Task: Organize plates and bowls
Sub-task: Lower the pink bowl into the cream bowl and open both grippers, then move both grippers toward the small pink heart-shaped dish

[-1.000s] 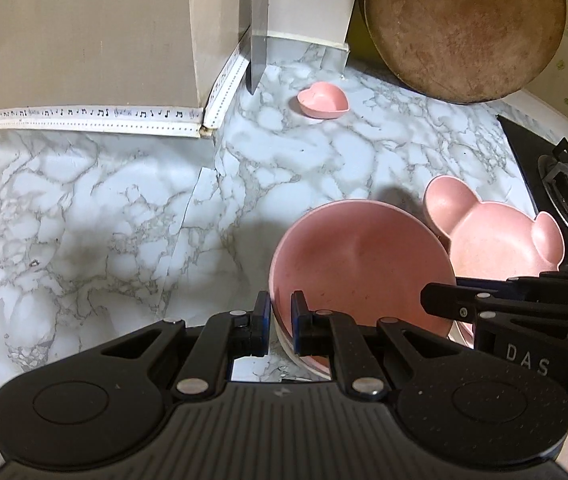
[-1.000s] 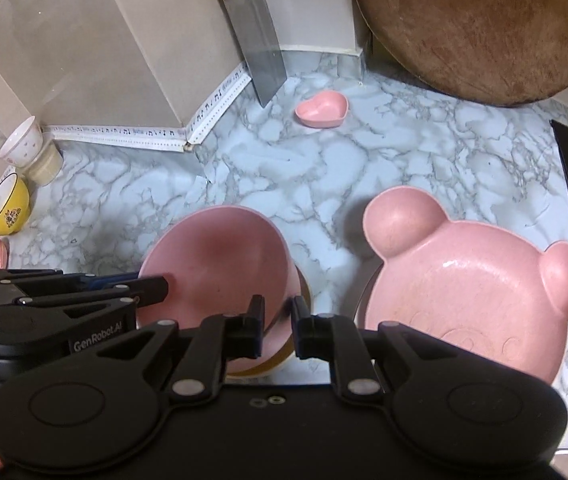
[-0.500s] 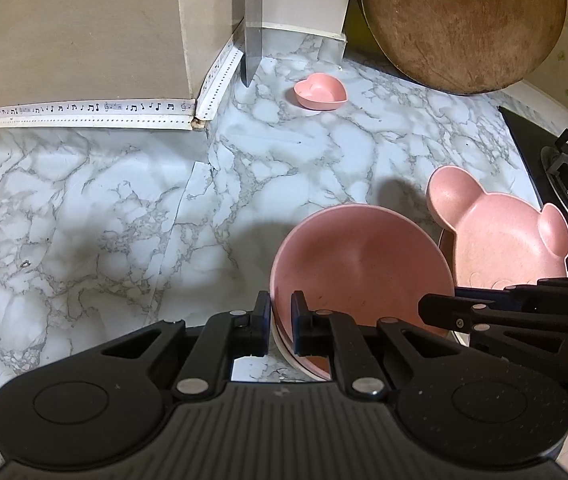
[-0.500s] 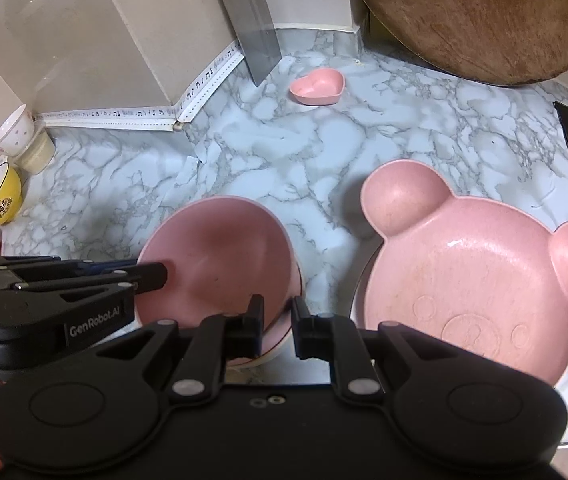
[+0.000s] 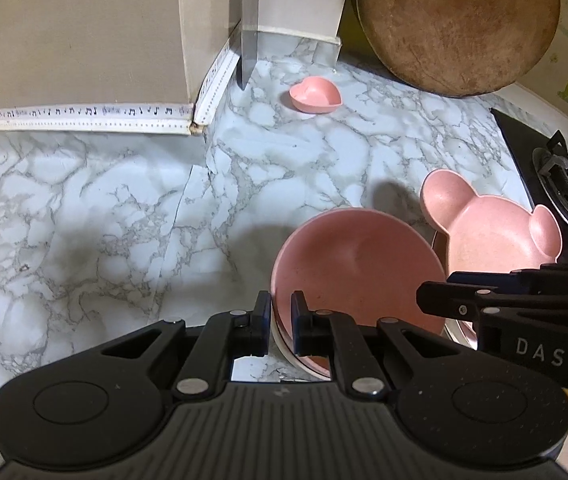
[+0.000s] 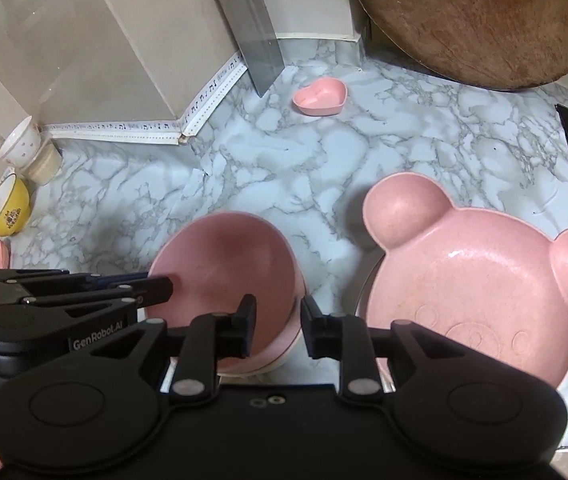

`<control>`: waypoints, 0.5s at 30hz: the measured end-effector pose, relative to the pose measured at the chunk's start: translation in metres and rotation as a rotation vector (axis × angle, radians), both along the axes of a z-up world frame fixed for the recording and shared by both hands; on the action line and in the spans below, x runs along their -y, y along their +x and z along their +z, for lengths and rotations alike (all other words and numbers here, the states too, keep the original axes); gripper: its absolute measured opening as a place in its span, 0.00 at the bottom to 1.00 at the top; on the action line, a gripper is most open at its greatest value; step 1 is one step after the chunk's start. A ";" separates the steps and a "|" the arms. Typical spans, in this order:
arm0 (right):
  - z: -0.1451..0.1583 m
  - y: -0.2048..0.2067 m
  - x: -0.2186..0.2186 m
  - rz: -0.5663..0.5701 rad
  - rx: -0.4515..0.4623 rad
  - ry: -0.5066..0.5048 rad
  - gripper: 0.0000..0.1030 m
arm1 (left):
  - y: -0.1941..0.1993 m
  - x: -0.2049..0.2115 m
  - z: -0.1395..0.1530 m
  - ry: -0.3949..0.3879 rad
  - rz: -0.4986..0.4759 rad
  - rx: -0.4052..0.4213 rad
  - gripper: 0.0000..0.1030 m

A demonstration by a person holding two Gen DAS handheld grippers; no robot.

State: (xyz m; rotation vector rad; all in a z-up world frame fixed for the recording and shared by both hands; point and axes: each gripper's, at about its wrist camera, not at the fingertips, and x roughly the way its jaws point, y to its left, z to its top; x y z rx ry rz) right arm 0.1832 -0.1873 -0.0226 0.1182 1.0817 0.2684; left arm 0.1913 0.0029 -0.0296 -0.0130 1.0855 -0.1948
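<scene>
A round pink bowl (image 5: 358, 268) sits nested on a cream bowl on the marble counter. My left gripper (image 5: 281, 314) is shut on the pink bowl's left rim. In the right wrist view my right gripper (image 6: 277, 320) is open, its jaws on either side of the same bowl's (image 6: 224, 276) right rim. A pink bear-shaped plate (image 6: 472, 288) lies to the right, also in the left wrist view (image 5: 492, 232). A small pink heart-shaped dish (image 5: 315, 95) sits far back on the counter (image 6: 320, 97).
A cleaver (image 6: 252, 28) leans at the back wall corner. A round wooden board (image 5: 456, 20) leans at the back right. A black gas stove (image 5: 564, 184) is at the right. A yellow bowl (image 6: 6, 210) and small cups (image 6: 24, 148) stand at the left.
My right gripper's jaws have opened from nearly closed on the bowl's right rim. The left gripper stays shut on the bowl. Both cameras have shifted slightly.
</scene>
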 end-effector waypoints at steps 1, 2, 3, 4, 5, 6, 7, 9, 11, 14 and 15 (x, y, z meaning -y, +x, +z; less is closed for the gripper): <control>0.002 0.000 0.000 0.005 0.003 0.000 0.25 | 0.000 -0.001 0.002 -0.003 -0.001 0.004 0.09; 0.004 0.000 0.000 0.012 0.009 -0.003 0.25 | -0.001 -0.001 0.005 -0.007 -0.003 0.009 0.09; 0.007 -0.001 0.000 0.017 0.016 -0.005 0.25 | -0.001 -0.001 0.008 -0.007 -0.008 0.018 0.09; 0.010 -0.001 0.000 0.022 0.024 -0.008 0.27 | -0.002 0.000 0.011 0.001 -0.015 0.032 0.09; 0.012 -0.001 0.001 0.025 0.030 -0.007 0.28 | -0.003 0.001 0.014 0.016 -0.024 0.047 0.09; 0.015 0.000 0.001 0.030 0.035 0.000 0.30 | -0.004 0.003 0.018 0.028 -0.031 0.064 0.09; 0.017 0.001 0.002 0.034 0.042 0.001 0.31 | -0.004 0.004 0.022 0.036 -0.036 0.078 0.09; 0.023 0.003 0.002 0.037 0.053 0.001 0.34 | -0.003 0.004 0.027 0.034 -0.040 0.089 0.09; 0.028 0.005 0.004 0.040 0.064 0.000 0.38 | 0.001 0.005 0.034 0.028 -0.042 0.104 0.10; 0.037 0.008 0.007 0.047 0.088 -0.001 0.44 | 0.005 0.006 0.043 0.027 -0.044 0.133 0.10; 0.040 0.009 0.008 0.051 0.098 -0.001 0.46 | 0.006 0.007 0.046 0.025 -0.048 0.143 0.10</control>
